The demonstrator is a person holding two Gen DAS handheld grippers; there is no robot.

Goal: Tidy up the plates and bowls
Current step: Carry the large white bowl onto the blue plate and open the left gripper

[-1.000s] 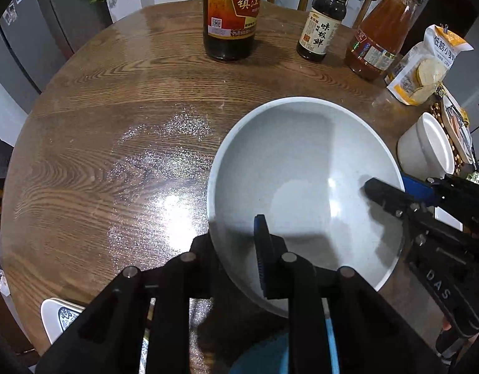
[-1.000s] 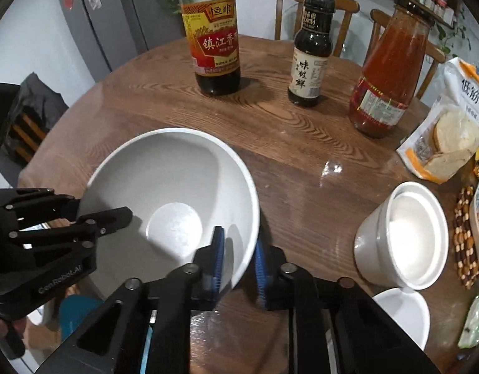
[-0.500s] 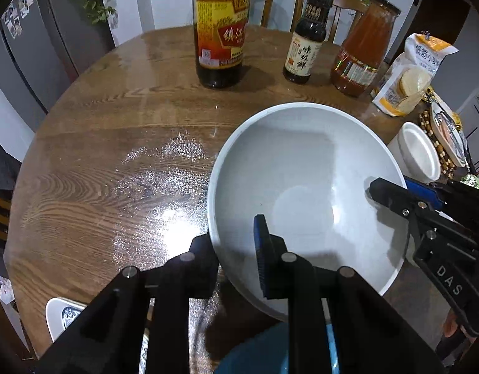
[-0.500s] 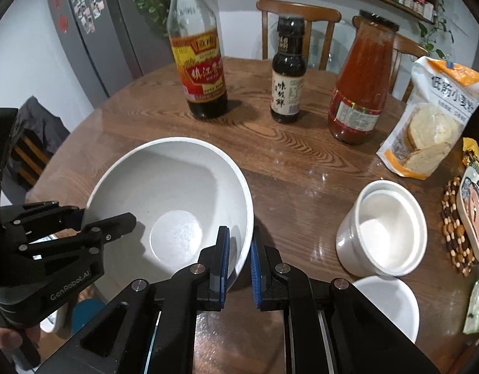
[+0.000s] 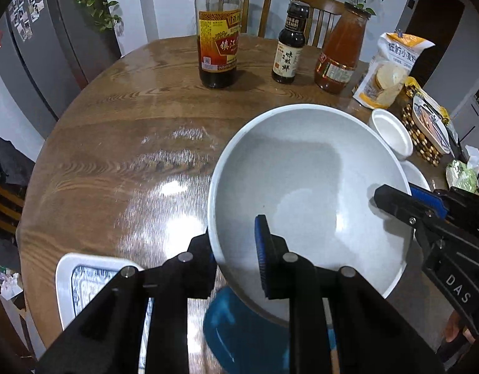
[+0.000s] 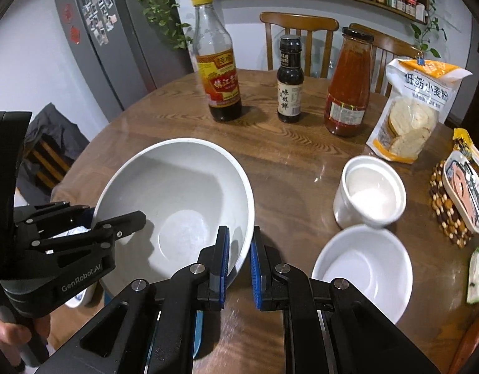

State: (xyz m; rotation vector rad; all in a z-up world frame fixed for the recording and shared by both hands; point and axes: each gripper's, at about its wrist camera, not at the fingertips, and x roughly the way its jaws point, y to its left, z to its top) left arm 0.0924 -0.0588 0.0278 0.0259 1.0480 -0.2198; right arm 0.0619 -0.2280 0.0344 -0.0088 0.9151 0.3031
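1. Currently both your grippers grip one large white round ceramic bowl [image 5: 305,184], held above the round wooden table [image 5: 114,143].
2. Your left gripper [image 5: 233,252] clamps the bowl's near-left rim: one finger sits outside the wall, the blue-padded one inside.
3. Your right gripper [image 6: 239,261] pinches the bowl's right rim between its blue pads [image 6: 224,261], jaws narrow, with only the wall between them.
4. Under the bowl's near edge, a blue dish [image 5: 239,327] shows partly; its shape is unclear.
5. A white rectangular plate with a blue pattern [image 5: 80,280] lies at the table's near-left edge, just beside your left gripper.
6. To the right of the big bowl: a small shallow white bowl [image 6: 364,268], and just beyond it a white ceramic cup [image 6: 370,196], upright. The two look close to touching; contact cannot be told.
7. Far side, left to right: a tall clear vinegar bottle with a yellow cap [image 6: 217,62], a small dark sauce bottle [image 6: 289,84], a jar of red sauce [image 6: 348,87], all upright and apart.
8. A flour bag [image 6: 411,115] stands far right; a beaded mat [image 6: 445,205] lies at the right edge.
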